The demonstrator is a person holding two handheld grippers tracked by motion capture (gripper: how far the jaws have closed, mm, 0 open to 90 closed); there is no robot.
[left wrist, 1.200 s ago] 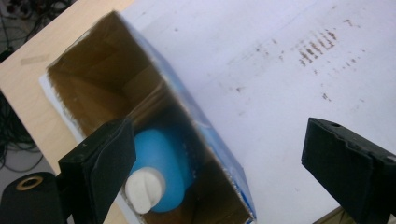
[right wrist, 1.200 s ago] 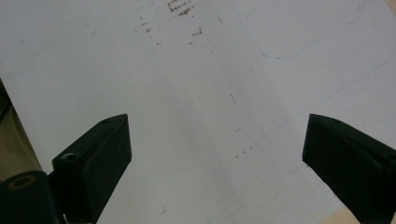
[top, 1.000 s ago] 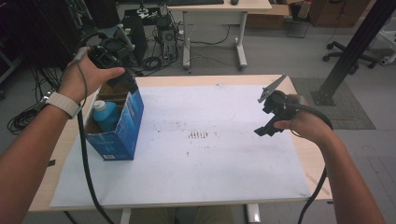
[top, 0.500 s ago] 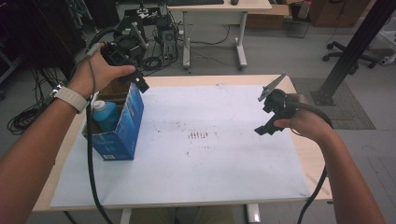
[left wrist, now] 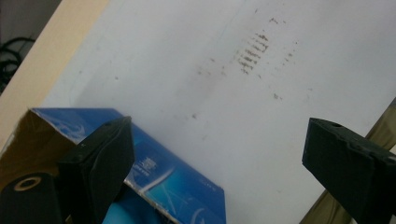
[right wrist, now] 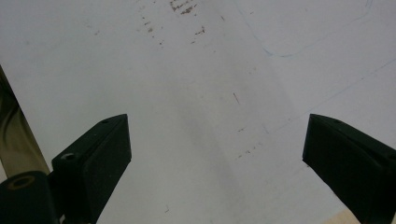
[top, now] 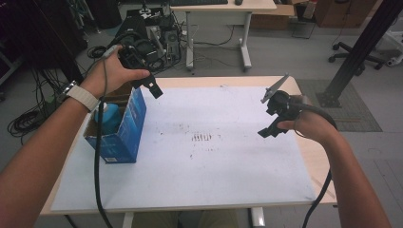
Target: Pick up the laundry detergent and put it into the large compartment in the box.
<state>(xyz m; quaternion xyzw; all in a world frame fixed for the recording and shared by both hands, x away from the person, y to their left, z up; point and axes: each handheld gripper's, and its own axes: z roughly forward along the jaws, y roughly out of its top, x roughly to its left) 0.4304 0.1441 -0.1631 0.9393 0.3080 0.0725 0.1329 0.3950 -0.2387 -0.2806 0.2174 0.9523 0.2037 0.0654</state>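
An open blue carton (top: 119, 130) stands at the table's left side with a light blue bottle (top: 108, 118) upright inside it. My left gripper (top: 151, 88) hovers above the carton's far end, open and holding nothing. In the left gripper view its jaws (left wrist: 219, 158) stand wide apart over the carton's (left wrist: 173, 182) top flap and the white sheet. At the right of the table my right gripper (top: 270, 121) hangs above the sheet, also open and holding nothing. The right gripper view looks between its jaws (right wrist: 217, 158) at bare stained sheet (right wrist: 210, 70).
A white sheet (top: 214, 161) with dark smudges near its middle covers most of the wooden table (top: 228, 80). Beyond the table are a desk (top: 223, 7), floor cables and equipment (top: 152, 33). A black post (top: 361, 52) rises at the right.
My left gripper has risen from the carton's opening and moved up and slightly right, coming out with nothing in it. The right gripper has stayed almost still.
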